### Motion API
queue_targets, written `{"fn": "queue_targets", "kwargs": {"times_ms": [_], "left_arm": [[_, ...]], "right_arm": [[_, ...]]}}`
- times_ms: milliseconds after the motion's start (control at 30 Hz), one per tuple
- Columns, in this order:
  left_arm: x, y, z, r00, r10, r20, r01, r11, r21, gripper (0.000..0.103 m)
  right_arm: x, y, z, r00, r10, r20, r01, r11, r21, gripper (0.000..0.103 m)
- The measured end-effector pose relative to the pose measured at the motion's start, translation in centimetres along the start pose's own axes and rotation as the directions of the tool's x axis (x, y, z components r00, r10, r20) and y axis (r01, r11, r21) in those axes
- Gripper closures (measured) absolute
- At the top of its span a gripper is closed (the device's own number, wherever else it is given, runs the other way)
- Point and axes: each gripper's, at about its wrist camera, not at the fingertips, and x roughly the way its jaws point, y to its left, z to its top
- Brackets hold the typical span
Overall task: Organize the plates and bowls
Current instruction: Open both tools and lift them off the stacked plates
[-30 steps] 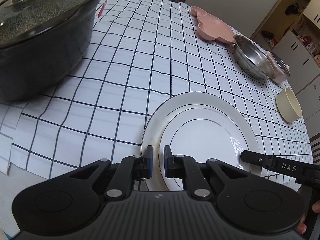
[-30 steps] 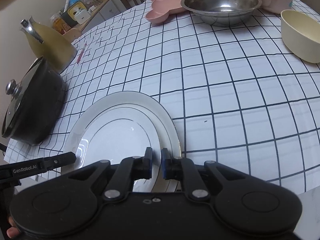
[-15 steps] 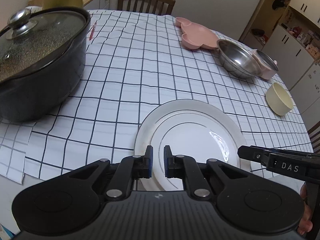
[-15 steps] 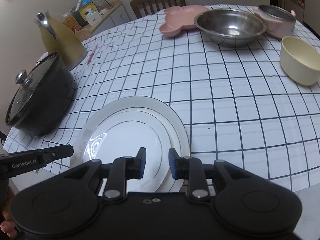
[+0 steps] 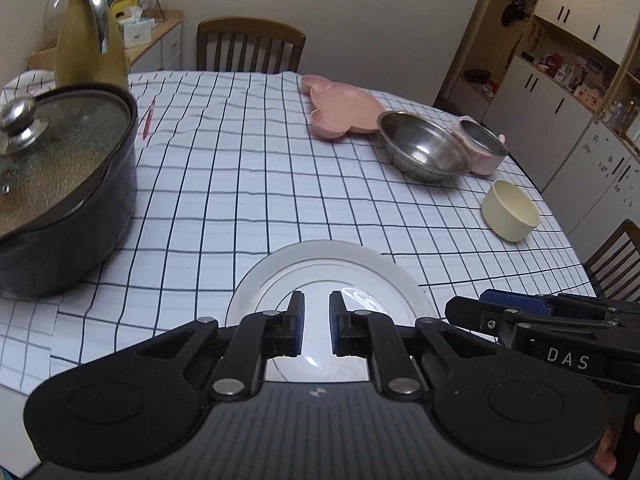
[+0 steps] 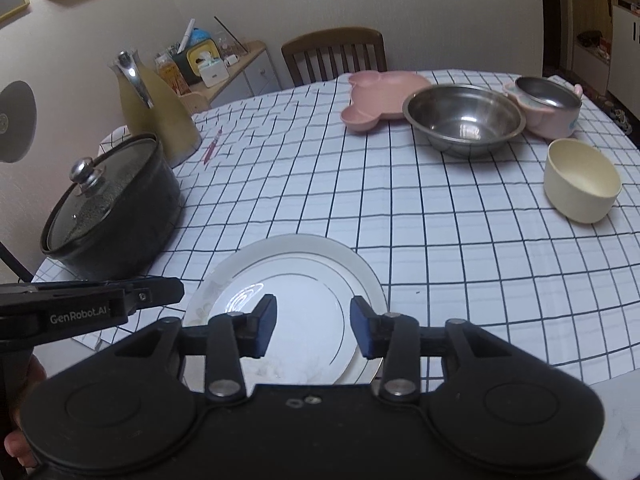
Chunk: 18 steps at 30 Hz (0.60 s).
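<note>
A white plate (image 5: pixel 340 268) (image 6: pixel 288 264) with thin dark rings lies flat on the checked tablecloth at the near edge. My left gripper (image 5: pixel 317 322) hovers above its near rim, shut but for a narrow slit with nothing in it. My right gripper (image 6: pixel 313 326) hangs over the same plate; its jaws are opening, and nothing is between them. Neither touches the plate. Each gripper's fingers (image 5: pixel 480 314) (image 6: pixel 160 292) show from the side in the other's view. Farther back stand a pink mouse-shaped plate (image 5: pixel 344 110) (image 6: pixel 380 96), a steel bowl (image 5: pixel 424 148) (image 6: pixel 464 118), a pink bowl (image 5: pixel 484 144) (image 6: pixel 548 108) and a cream bowl (image 5: pixel 510 210) (image 6: pixel 580 180).
A black lidded pot (image 5: pixel 60 184) (image 6: pixel 116 208) stands at the left, with a yellow jug (image 5: pixel 88 52) (image 6: pixel 156 112) behind it and a red pen (image 5: pixel 149 116) beside them. Wooden chairs (image 5: pixel 250 46) (image 5: pixel 616 264) stand at the far and right sides. Cupboards line the right wall.
Both grippers have risen and drawn back from the plate's near rim, where their fingers stood. The right gripper's jaws have spread apart. The plate stays flat on the cloth.
</note>
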Motion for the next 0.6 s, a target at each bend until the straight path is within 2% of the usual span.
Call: {"fn": "queue_targets", "kwargs": {"times_ms": [133,200,267,300,433,533,600], "left_arm": [[-0.6,-0.6,0.7,1.0,-0.007,0.027,0.007,1.0,0.016,0.085],[-0.9,-0.9,1.0,0.999,-0.009,0.043,0.008,1.0,0.024,0.072],[-1.3,-1.2,1.3,0.998,-0.007,0.069,0.005,1.0,0.029,0.047],[-1.5,-1.3,1.5,0.996,-0.004,0.084,0.002,1.0,0.031,0.043],[-2.0,-1.7,2.2,0.995,-0.013,0.103,0.01,0.999,0.032,0.04],[-2.1,-2.0,2.9,0.993,-0.002,0.121,-0.002,0.999,0.033,0.03],[-2.1,-2.1,3.3,0.992,-0.003,0.13,-0.001,1.0,0.031,0.029]], "right_arm": [[-1.0,0.3,0.4,0.999,-0.006,0.033,0.006,1.0,-0.013,0.051],[-1.4,0.3,0.6,0.999,-0.006,0.05,0.007,1.0,-0.013,0.044],[-1.8,0.3,0.9,0.998,-0.006,0.063,0.007,1.0,-0.014,0.042],[-2.0,0.3,1.0,0.998,-0.006,0.07,0.007,1.0,-0.013,0.039],[-2.8,0.1,1.6,0.996,-0.006,0.091,0.007,1.0,-0.009,0.034],[-3.2,-0.2,2.3,0.994,-0.009,0.108,0.01,1.0,-0.01,0.026],[-3.4,-0.5,2.8,0.993,-0.016,0.119,0.018,1.0,-0.011,0.017]]}}
